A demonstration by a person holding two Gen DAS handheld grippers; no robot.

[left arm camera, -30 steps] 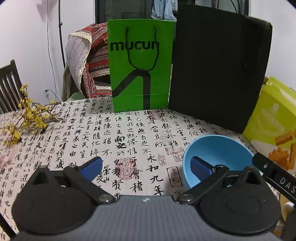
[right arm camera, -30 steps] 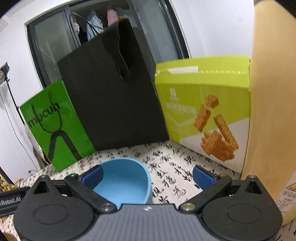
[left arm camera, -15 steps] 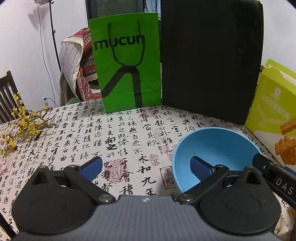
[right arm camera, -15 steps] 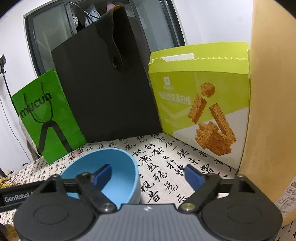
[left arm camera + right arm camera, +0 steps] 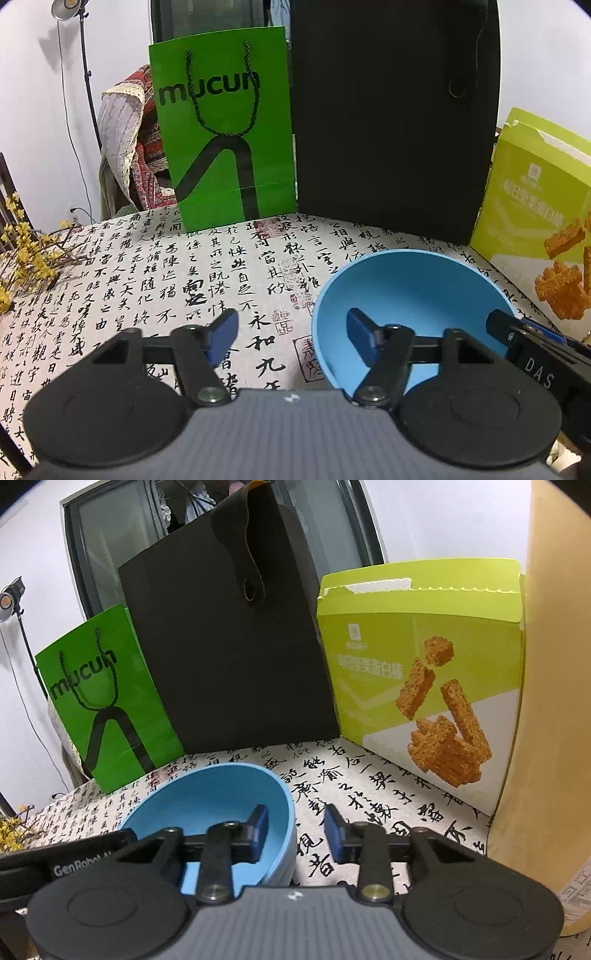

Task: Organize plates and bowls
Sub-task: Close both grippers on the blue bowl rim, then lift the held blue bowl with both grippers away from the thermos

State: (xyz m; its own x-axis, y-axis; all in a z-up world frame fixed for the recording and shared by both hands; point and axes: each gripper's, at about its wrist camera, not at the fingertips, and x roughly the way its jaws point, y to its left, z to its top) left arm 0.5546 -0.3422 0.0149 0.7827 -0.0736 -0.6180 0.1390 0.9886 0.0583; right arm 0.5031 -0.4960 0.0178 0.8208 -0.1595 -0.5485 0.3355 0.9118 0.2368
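Basically one task item in view: a blue bowl (image 5: pixel 406 291), plain matte light blue, round, deep, smooth inside, nothing in it. It sits upright on the table (image 5: pixel 147 280), which has a white cloth printed with black calligraphy and red seals.

Behind the bowl stand a black bag (image 5: pixel 391 122), a green bag (image 5: pixel 225 147) reading "mucun" left of that, and a lime snack box (image 5: pixel 424 672) off to the right. Yellow flowers (image 5: pixel 26 266) lie at the far left table edge. A tan upright surface (image 5: pixel 546 701) fills the right edge of the right wrist view.

Left gripper (image 5: pixel 291 334): jaws closing, about half apart. The bowl's left wall stands between them, right finger inside the bowl, left finger outside over the cloth. Pads not yet pressing on the rim, gap visible on both sides.

Right gripper (image 5: pixel 295 829): jaws closing, nearly together. The bowl's right wall is between them, left finger inside, right finger outside over the cloth. A small gap looks to remain at the outer pad, so no firm clamp seen.

Each gripper's body shows at the edge of the other's view, on opposite sides of the bowl.
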